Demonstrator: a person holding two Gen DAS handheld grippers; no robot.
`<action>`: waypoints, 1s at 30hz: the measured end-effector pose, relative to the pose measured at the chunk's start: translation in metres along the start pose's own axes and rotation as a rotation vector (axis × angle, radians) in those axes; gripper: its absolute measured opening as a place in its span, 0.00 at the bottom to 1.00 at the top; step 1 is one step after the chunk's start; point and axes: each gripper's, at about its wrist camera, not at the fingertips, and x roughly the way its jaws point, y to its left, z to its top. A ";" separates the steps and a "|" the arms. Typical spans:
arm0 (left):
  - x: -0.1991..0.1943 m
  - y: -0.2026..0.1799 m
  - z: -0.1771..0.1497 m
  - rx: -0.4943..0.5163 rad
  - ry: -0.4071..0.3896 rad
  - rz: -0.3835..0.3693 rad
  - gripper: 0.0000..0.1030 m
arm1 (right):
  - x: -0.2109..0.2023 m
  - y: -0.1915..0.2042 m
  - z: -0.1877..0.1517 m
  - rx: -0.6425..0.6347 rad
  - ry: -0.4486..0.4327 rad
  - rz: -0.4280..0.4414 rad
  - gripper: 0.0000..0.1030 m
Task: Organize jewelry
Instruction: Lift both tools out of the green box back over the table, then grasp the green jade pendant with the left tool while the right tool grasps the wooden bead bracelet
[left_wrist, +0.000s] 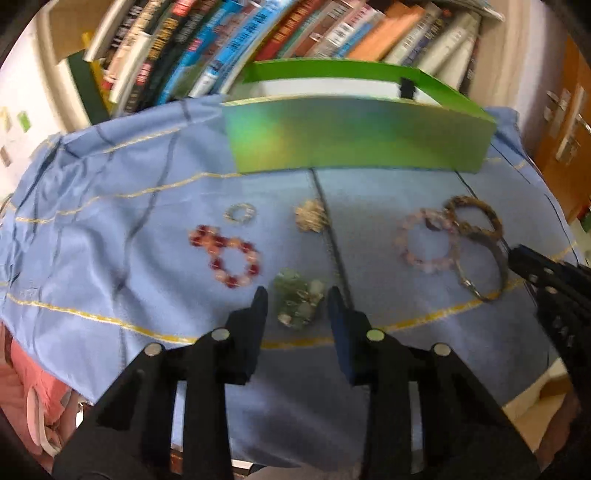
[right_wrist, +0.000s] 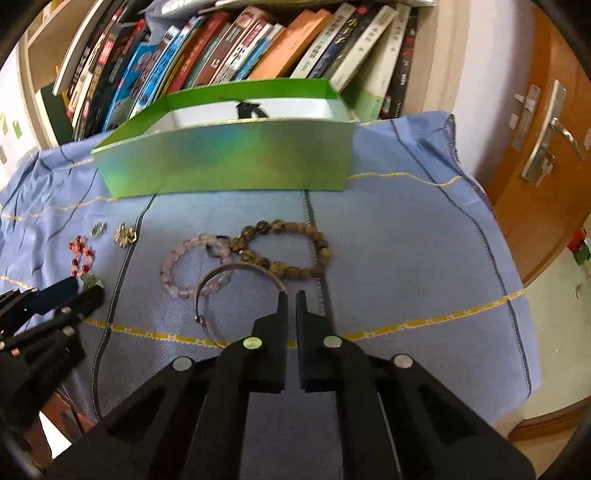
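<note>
The left gripper (left_wrist: 297, 295) is spread wide around a pale green stone cluster (left_wrist: 298, 301), apparently not yet pinching it. The right gripper (right_wrist: 291, 295), fingers nearly closed and holding nothing, sits at the thin silver metal bangle (right_wrist: 225, 291). Beyond lie a pink bead bracelet (right_wrist: 177, 266), brown wooden bead bracelet (right_wrist: 317, 247), and red bead bracelet (left_wrist: 236, 264) on blue cloth (right_wrist: 406, 240). Farthest stands the open green cardboard box (right_wrist: 229, 158).

Blue cloth (right_wrist: 406, 236) under jewelry, green box (right_wrist: 229, 162)

Beaded bracelets (right_wrist: 282, 249) flat on cloth
</note>
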 end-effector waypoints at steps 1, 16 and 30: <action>-0.003 0.004 0.001 -0.013 -0.010 -0.001 0.34 | -0.002 -0.003 0.000 0.008 -0.008 0.001 0.05; -0.011 0.050 0.010 -0.124 -0.032 0.069 0.60 | 0.006 -0.004 -0.001 0.041 0.041 0.039 0.14; -0.014 0.041 0.004 -0.077 -0.010 0.011 0.63 | -0.013 0.006 0.000 0.008 -0.008 0.087 0.49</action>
